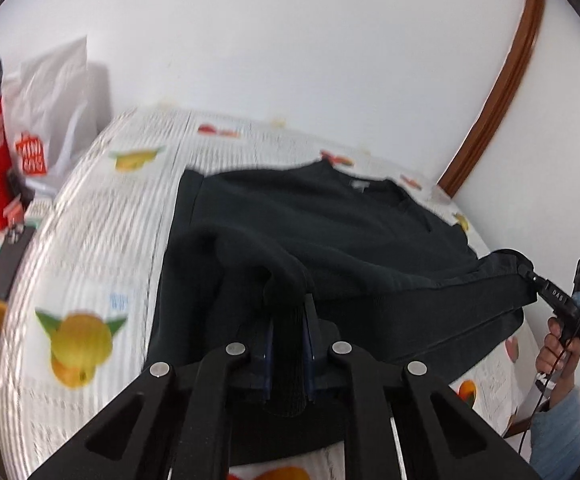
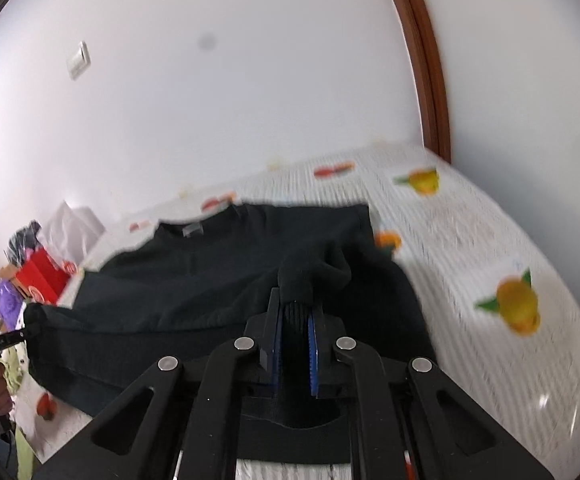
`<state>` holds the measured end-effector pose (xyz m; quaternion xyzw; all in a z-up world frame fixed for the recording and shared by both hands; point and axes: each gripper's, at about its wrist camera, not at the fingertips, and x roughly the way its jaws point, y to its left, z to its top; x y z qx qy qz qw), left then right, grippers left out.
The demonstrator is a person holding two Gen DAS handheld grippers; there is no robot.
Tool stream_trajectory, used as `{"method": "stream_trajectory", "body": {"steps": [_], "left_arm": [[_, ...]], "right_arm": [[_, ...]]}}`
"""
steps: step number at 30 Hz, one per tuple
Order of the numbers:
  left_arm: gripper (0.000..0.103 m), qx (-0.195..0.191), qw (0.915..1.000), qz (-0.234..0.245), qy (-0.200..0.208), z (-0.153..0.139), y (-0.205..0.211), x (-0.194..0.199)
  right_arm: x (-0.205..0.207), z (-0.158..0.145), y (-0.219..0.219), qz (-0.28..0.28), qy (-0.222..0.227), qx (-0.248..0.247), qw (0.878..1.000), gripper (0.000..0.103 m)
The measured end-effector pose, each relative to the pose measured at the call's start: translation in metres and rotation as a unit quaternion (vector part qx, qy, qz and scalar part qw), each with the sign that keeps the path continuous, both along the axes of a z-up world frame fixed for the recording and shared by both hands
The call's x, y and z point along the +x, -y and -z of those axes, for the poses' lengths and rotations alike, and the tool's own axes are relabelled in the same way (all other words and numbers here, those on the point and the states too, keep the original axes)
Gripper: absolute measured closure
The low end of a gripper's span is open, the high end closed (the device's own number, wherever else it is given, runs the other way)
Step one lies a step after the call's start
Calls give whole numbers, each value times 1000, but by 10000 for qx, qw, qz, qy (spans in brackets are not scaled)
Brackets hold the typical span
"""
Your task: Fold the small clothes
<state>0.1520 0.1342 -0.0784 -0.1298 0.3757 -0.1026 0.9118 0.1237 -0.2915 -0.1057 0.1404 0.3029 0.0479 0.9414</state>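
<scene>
A black sweater [image 1: 314,220] lies spread on the fruit-print bedspread [image 1: 89,240]. The left gripper [image 1: 290,320] pinches its ribbed hem at one corner; the right gripper [image 2: 296,312] clamps the hem at the other, lifting that edge.

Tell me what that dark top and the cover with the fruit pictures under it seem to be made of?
The dark top looks like a soft, matte knit, probably cotton or wool: it droops in thick folds, and the band pinched in the left tongs and the right tongs is ribbed. The cover seems to be a printed, ridged fabric with a slight sheen; blur hides its weave.
</scene>
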Motion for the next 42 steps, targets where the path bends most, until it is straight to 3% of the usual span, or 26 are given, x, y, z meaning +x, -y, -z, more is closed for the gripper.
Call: {"method": "stream_trajectory", "body": {"steps": [4, 7, 14, 19, 23, 27, 30, 36, 39, 42], "left_arm": [[92, -13, 9997, -98, 237, -14, -3, 22], [92, -52, 9996, -210, 154, -13, -5, 45], [91, 417, 9977, -418, -334, 21, 4, 93], [88, 239, 9968, -472, -597, 35, -2, 104], [81, 205, 9967, -431, -661, 32, -5, 98], [65, 253, 9972, -367, -608, 23, -6, 79], [61, 301, 9982, -213, -475, 15, -2, 56], [59, 490, 9970, 272, -531, 18, 20, 30], [57, 610, 9939, 242, -884, 34, 27, 43], [51, 782, 9923, 228, -938, 39, 34, 52]], "right_arm": [[22, -17, 5, 13, 244, 175, 9995, 94], [47, -17, 3, 44, 282, 139, 9995, 93], [105, 29, 0, 308, -487, -21, 9983, 93], [122, 51, -6, 357, -916, -303, 9947, 93], [116, 43, -7, 266, -999, -472, 9935, 85], [81, 22, -7, 184, -823, -508, 9951, 84], [60, 14, -17, -67, -814, -596, 9949, 80], [36, 35, -53, -849, -1188, -773, 9863, 78], [43, 54, -65, -744, -1435, -1014, 9816, 78], [55, 61, -68, -552, -1508, -970, 9822, 78]]}}
